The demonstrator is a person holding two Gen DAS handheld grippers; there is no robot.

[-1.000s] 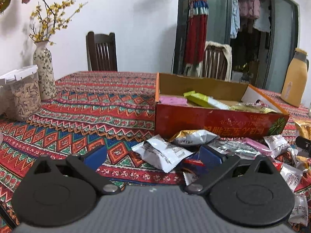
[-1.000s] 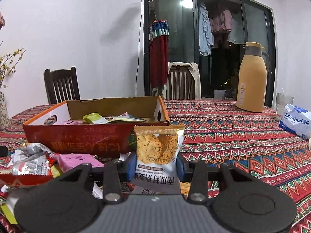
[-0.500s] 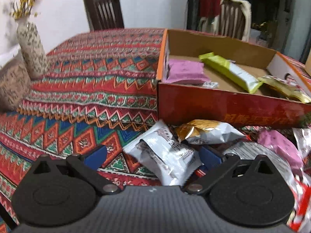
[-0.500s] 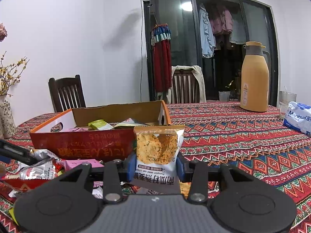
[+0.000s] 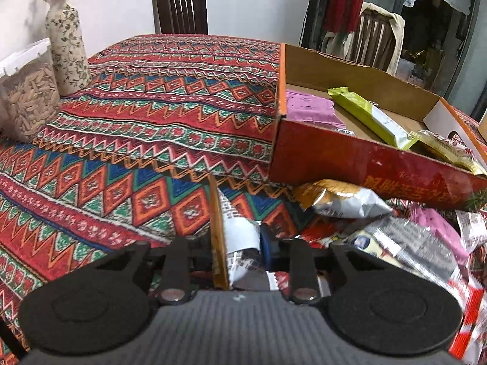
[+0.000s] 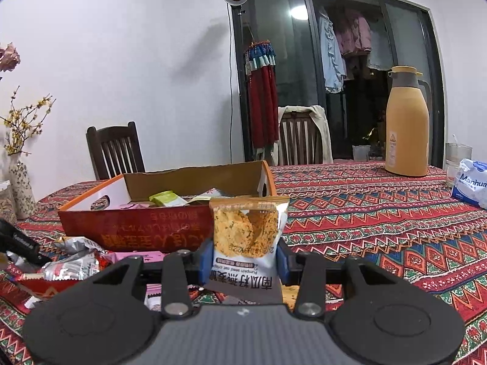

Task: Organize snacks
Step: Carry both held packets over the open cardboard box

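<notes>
My left gripper (image 5: pixel 236 248) is shut on a white snack packet (image 5: pixel 237 237), held edge-on just above the tablecloth, left of and in front of the red cardboard box (image 5: pixel 365 164). The box holds a purple packet (image 5: pixel 307 108), a green bar (image 5: pixel 368 115) and a yellow packet (image 5: pixel 447 149). A pile of loose snack packets (image 5: pixel 380 231) lies in front of the box. My right gripper (image 6: pixel 243 257) is shut on a pumpkin-seed crisp packet (image 6: pixel 248 231), held upright in front of the box (image 6: pixel 152 228).
A flowered vase (image 5: pixel 68 50) and a clear jar of seeds (image 5: pixel 26 97) stand at the left. A yellow thermos (image 6: pixel 406 124), a glass (image 6: pixel 458 155) and a tissue pack (image 6: pixel 471 185) stand at the far right. Chairs stand behind the table.
My left gripper has tilted down over the pile, closed on the white packet and lifted it edge-on. My right gripper has risen a little, still holding its crisp packet.
</notes>
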